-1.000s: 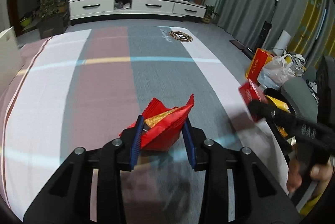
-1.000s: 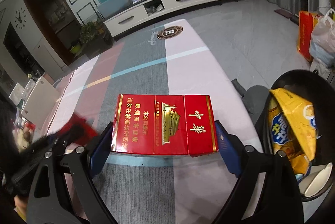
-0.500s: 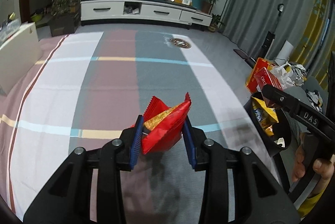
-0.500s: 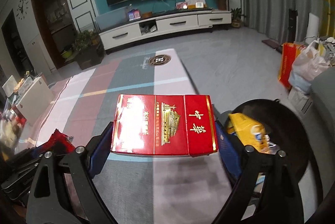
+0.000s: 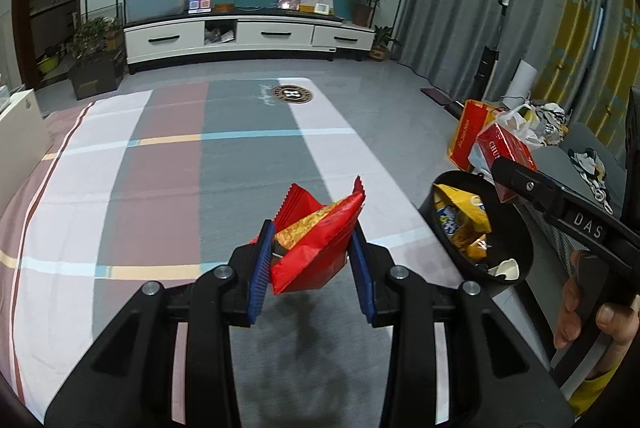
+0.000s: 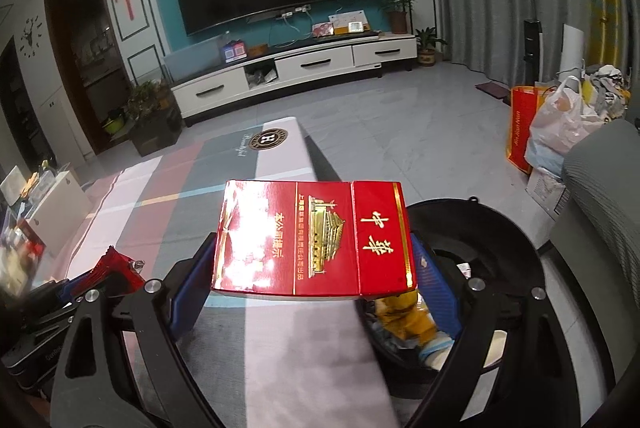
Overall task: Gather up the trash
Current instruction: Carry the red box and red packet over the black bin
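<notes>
My left gripper [image 5: 312,268] is shut on a crumpled red snack wrapper [image 5: 316,236] and holds it above the striped carpet. My right gripper [image 6: 316,268] is shut on a red cigarette carton [image 6: 312,240] and holds it flat over the near rim of a black trash bin [image 6: 504,240]. In the left wrist view the bin [image 5: 520,224] stands to the right, with yellow snack bags [image 5: 460,216] inside, and the carton [image 5: 506,152] hangs above its far side. The wrapper also shows at the left of the right wrist view [image 6: 116,264].
A striped carpet [image 5: 168,188] covers the floor. A white TV cabinet [image 5: 248,36] stands at the back wall. A red paper bag [image 5: 464,136] and plastic bags [image 6: 560,124] lie beyond the bin. A grey seat [image 6: 600,188] is at the right. A white box [image 5: 16,132] stands at the left.
Both grippers have risen with their loads. The right gripper has carried the carton rightward over the bin. The left gripper has come closer to the bin.
</notes>
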`<state>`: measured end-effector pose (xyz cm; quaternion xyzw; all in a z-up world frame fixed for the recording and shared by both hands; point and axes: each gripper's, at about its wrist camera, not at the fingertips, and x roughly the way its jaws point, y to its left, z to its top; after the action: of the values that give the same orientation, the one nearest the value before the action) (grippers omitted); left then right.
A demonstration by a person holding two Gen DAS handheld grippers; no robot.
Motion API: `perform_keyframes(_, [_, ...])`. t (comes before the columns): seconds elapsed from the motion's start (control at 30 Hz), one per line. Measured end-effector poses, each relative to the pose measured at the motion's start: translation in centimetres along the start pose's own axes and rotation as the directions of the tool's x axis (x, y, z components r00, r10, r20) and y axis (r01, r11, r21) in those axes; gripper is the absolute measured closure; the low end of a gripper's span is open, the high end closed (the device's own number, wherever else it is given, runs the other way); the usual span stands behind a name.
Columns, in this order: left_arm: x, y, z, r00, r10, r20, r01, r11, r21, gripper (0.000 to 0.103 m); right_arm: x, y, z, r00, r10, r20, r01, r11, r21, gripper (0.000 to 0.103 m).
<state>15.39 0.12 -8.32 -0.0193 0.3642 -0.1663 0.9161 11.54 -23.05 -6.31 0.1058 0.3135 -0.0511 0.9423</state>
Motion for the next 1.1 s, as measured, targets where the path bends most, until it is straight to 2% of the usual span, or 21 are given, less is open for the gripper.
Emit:
perform_keyframes(0.3, [0.4, -3.5, 0.7, 0.999, -0.039, 0.014, 0.038, 0.998, 0.056, 0.066, -1.5, -3.1, 0.1, 0.999, -0.031, 0.027, 0.030, 0.998, 0.050, 0.014])
perform_keyframes(1.1, [2.0, -11.5, 2.7, 0.991, -0.126, 0.035, 0.116, 0.974, 0.193, 0.066, -3.5, -7.7, -0.2, 0.995, -0.085, 0.056, 0.078, 0.990, 0.119, 0.014])
